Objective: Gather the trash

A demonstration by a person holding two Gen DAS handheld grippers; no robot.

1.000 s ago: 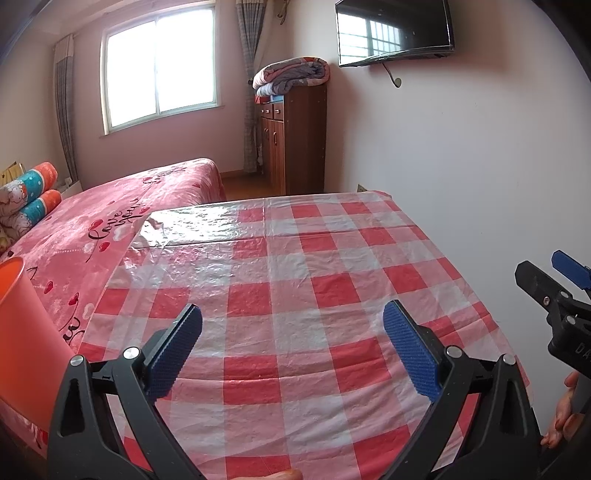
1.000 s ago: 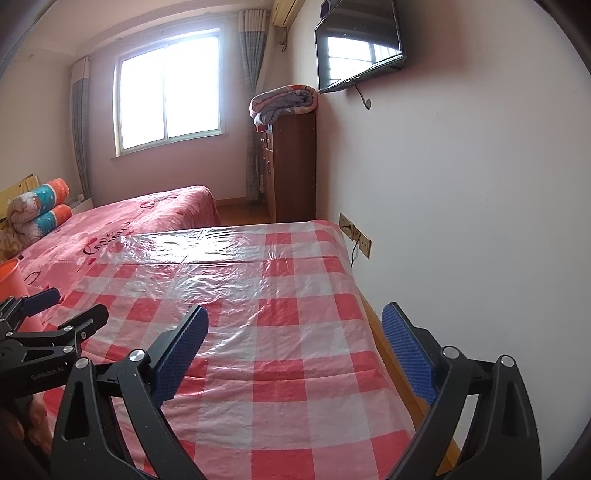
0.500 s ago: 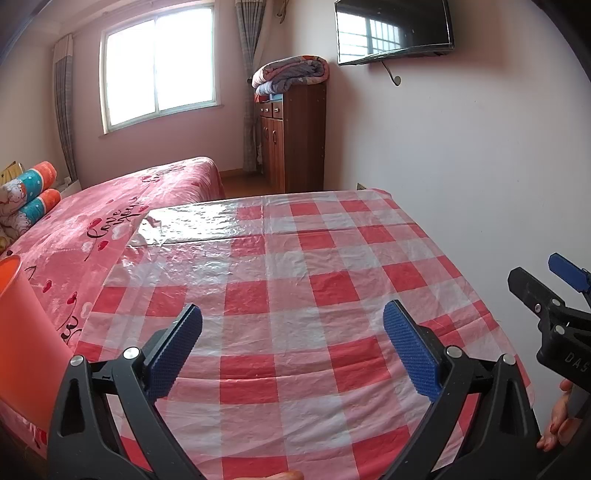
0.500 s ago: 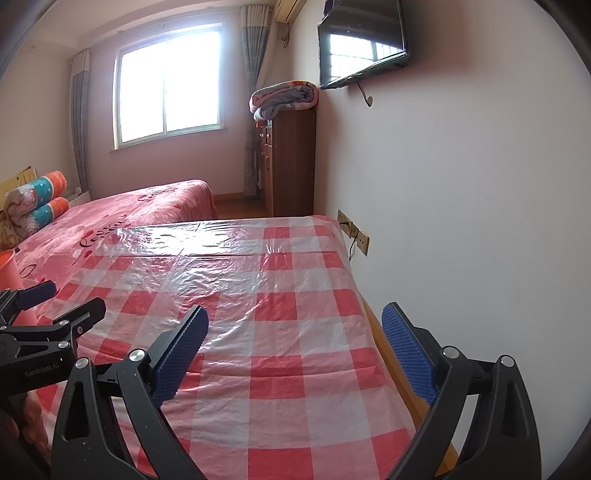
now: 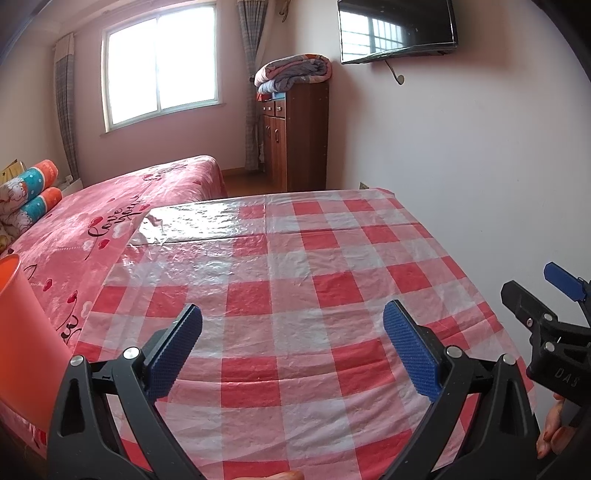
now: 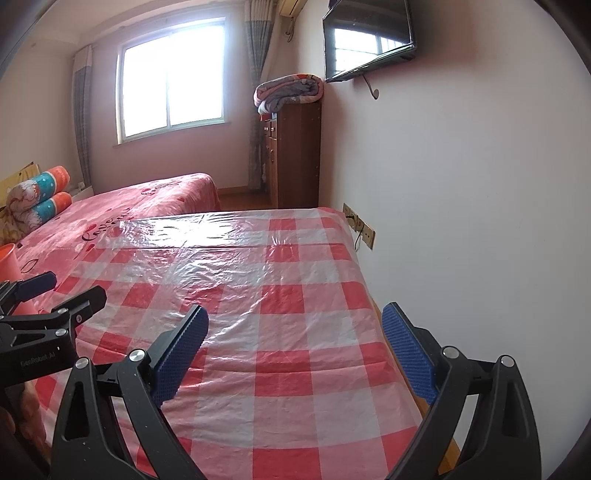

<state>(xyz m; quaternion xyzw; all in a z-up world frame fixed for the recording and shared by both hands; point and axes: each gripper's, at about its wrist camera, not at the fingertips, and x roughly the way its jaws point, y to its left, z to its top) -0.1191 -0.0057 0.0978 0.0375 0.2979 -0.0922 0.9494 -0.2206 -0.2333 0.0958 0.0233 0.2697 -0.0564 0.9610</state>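
A red-and-white checked plastic cloth covers the table in front of me, and I see no loose trash on it. An orange bin stands at the table's left edge; only its rim shows in the right wrist view. My left gripper hovers open over the near part of the cloth, nothing between its blue pads. My right gripper is open too, near the table's right side, and appears at the right edge of the left wrist view. The left gripper also shows in the right wrist view.
A bed with a pink cover and rolled pillows lies left of the table. A white wall with a socket strip runs close along the right. A wooden cabinet stands at the far end, a TV above.
Both views have drifted slightly; the right gripper has lowered a little in the left wrist view. Both grippers stay open and empty.
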